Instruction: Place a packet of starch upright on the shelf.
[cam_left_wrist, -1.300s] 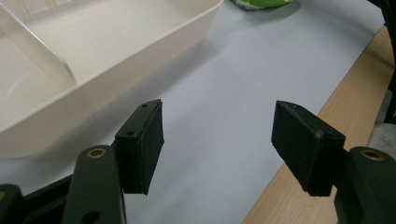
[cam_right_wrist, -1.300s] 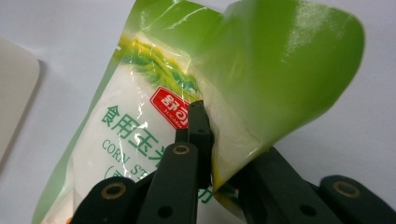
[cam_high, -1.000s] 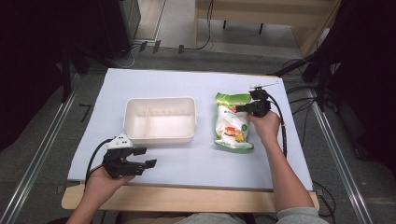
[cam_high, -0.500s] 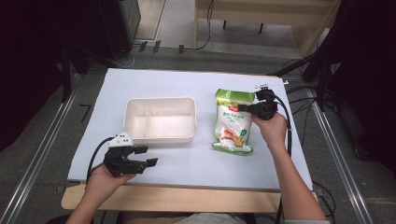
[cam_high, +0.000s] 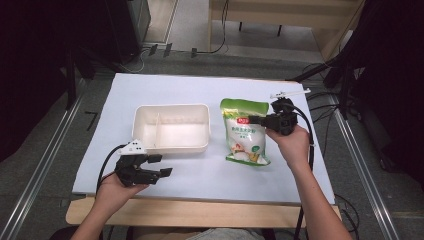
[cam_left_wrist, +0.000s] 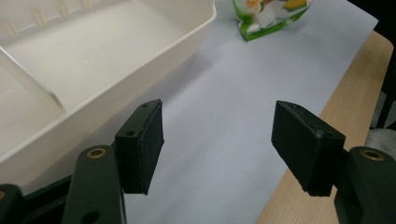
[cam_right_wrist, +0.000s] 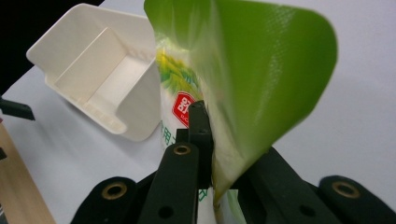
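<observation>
here a white sheet (cam_high: 210, 90) is covering the table, with a tray (cam_high: 172, 127) lying on it. right of the tray, the pouch (cam_high: 245, 132) is lying, its edge pinched in the right gripper (cam_high: 256, 120). near the tray's front-left corner, the left gripper (cam_high: 162, 165) is hovering, jaws wide and holding nothing.

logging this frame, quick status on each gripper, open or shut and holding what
Left gripper: open, holding nothing, hovering near the white tray.
Right gripper: shut on the edge of the green snack bag.
</observation>
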